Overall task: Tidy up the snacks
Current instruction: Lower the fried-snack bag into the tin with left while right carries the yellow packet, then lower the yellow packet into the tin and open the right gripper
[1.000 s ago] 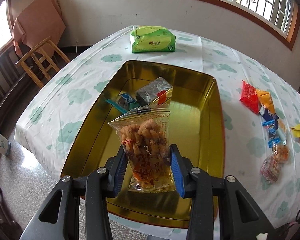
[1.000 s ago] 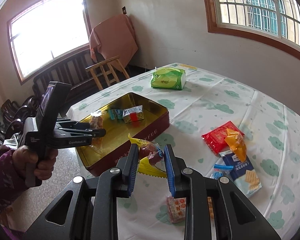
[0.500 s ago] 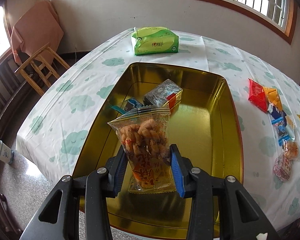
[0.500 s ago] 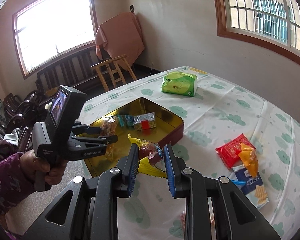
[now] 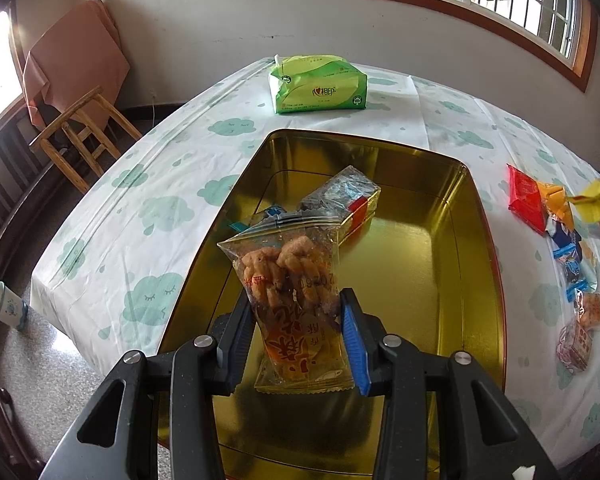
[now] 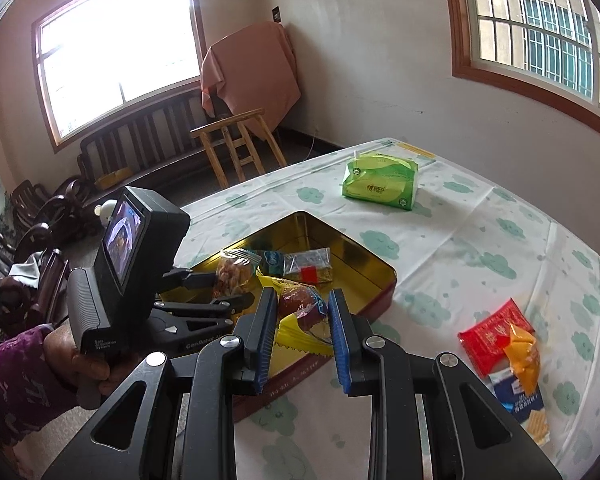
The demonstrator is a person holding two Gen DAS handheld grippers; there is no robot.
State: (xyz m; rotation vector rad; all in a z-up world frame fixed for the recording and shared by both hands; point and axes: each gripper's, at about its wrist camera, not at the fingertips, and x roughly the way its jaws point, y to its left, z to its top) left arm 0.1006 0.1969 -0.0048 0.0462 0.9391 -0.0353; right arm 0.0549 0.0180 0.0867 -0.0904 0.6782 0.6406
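Left gripper (image 5: 297, 334) clamps clear twist-snack bag (image 5: 290, 280), held upright over near end of gold tin (image 5: 476, 248). Right gripper (image 6: 302, 334) clamps yellow packet (image 6: 300, 312), above tin's near rim. Two packets (image 5: 340, 200) lie at tin's far end. Good practice: lower bag until base nears floor, release beside packets, not atop; bring yellow packet in singly. Loose snacks (image 6: 500, 344) remain on table (image 6: 440, 240).

You see a glossy gold metal tin (image 5: 452, 264), a crinkly clear plastic snack bag (image 5: 290, 276), a matt printed cloth over the desk (image 5: 148, 200), and a bare wooden chair (image 6: 236, 140).
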